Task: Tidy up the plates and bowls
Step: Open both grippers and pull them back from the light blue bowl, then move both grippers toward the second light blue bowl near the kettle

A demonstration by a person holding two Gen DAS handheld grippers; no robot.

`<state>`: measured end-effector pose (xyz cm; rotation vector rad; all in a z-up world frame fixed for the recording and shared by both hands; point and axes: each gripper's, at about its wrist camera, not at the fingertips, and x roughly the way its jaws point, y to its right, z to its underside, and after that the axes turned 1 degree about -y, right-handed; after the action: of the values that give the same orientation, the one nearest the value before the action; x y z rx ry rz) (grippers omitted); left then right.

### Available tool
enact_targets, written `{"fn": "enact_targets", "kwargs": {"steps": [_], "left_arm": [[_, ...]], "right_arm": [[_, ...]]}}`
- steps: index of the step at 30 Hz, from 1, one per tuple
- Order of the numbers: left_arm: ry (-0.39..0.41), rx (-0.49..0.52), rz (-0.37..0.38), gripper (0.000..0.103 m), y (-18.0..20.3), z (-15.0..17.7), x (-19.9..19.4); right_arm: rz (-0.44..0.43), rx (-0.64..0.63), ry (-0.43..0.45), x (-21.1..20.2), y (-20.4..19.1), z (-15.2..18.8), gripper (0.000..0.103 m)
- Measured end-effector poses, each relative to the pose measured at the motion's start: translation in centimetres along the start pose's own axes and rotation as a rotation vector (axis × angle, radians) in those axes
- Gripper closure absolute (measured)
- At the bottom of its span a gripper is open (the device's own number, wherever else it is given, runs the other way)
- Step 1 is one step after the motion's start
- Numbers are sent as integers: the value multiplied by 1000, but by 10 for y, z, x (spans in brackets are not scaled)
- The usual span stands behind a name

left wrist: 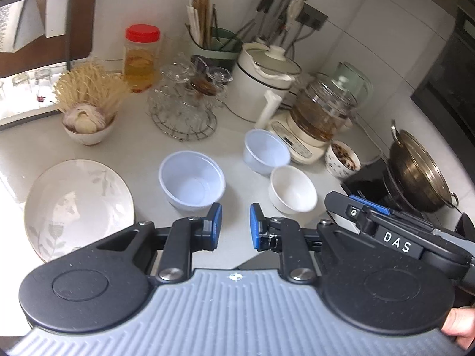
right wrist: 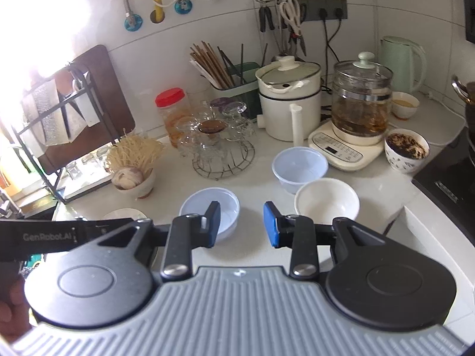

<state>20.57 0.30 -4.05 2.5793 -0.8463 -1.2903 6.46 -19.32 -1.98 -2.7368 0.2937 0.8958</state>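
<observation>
On the white counter a large white plate with a leaf pattern (left wrist: 78, 207) lies at the left. A pale blue plastic bowl (left wrist: 191, 181) sits in the middle, a second blue bowl (left wrist: 265, 151) stands farther right, and a white ceramic bowl (left wrist: 292, 190) sits beside it. In the right wrist view the same near blue bowl (right wrist: 228, 210), far blue bowl (right wrist: 299, 169), white bowl (right wrist: 326, 204) and a sliver of the plate (right wrist: 124, 214) show. My left gripper (left wrist: 235, 225) is open and empty, just short of the near blue bowl. My right gripper (right wrist: 242, 224) is open and empty, between the near blue bowl and the white bowl.
At the back stand a bowl with garlic and noodles (left wrist: 86, 124), a red-lidded jar (left wrist: 142, 59), a wire rack of glass cups (left wrist: 187, 101), a white pot (left wrist: 264, 89), a glass kettle on its base (left wrist: 320, 118), a patterned cup (left wrist: 343, 160) and a wok on the stove (left wrist: 418, 172).
</observation>
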Motion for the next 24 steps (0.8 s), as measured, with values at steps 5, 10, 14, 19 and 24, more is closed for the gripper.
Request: {"fn": "enact_targets", "kwargs": {"steps": [5, 10, 14, 19, 24], "left_arm": [[-16, 22, 28, 81, 5, 6, 3], [-43, 40, 59, 81, 11, 13, 10], [-78, 48, 76, 80, 17, 17, 23], [-105, 69, 64, 80, 24, 12, 39], [-122, 57, 56, 80, 30, -3, 64]], "right_arm": [[38, 20, -12, -9, 4, 11, 67], [71, 37, -25, -15, 10, 22, 67], [102, 65, -47, -14, 22, 26, 67], [96, 96, -69, -2, 35, 24, 67], [84, 103, -79, 15, 50, 14, 67]]}}
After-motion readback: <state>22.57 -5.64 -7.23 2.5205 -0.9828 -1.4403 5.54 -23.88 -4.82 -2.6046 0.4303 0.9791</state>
